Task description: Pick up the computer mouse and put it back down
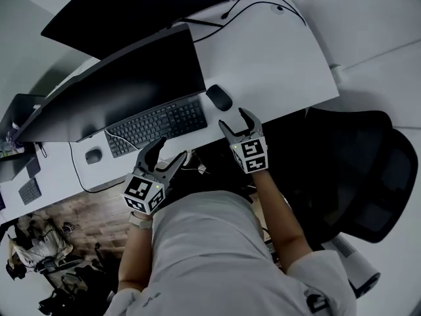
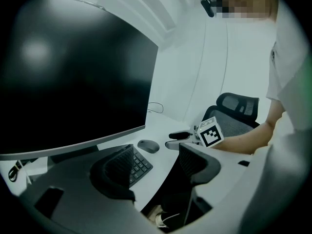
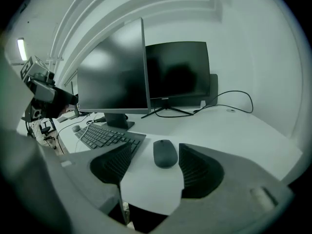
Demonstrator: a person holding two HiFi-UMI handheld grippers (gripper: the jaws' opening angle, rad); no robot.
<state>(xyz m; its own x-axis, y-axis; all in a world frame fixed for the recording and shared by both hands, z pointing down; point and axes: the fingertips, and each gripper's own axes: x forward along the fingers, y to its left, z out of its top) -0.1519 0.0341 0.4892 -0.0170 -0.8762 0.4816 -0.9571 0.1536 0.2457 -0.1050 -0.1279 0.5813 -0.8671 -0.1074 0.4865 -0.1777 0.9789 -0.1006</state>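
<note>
A dark computer mouse (image 1: 219,97) (image 3: 165,153) (image 2: 148,146) lies on the white desk (image 1: 276,58) just right of the black keyboard (image 1: 158,125). My right gripper (image 1: 238,122) (image 3: 155,168) is open near the desk's front edge, a short way behind the mouse, with nothing between its jaws. My left gripper (image 1: 164,153) (image 2: 156,172) is also open and empty, over the desk edge in front of the keyboard. In the left gripper view the right gripper's marker cube (image 2: 210,134) shows beyond the mouse.
Two dark monitors (image 1: 125,84) (image 3: 176,72) stand behind the keyboard, with cables (image 1: 263,5) trailing at the back. A second mouse (image 1: 93,155) sits left of the keyboard. A black office chair (image 1: 355,176) is to the right, beside the person.
</note>
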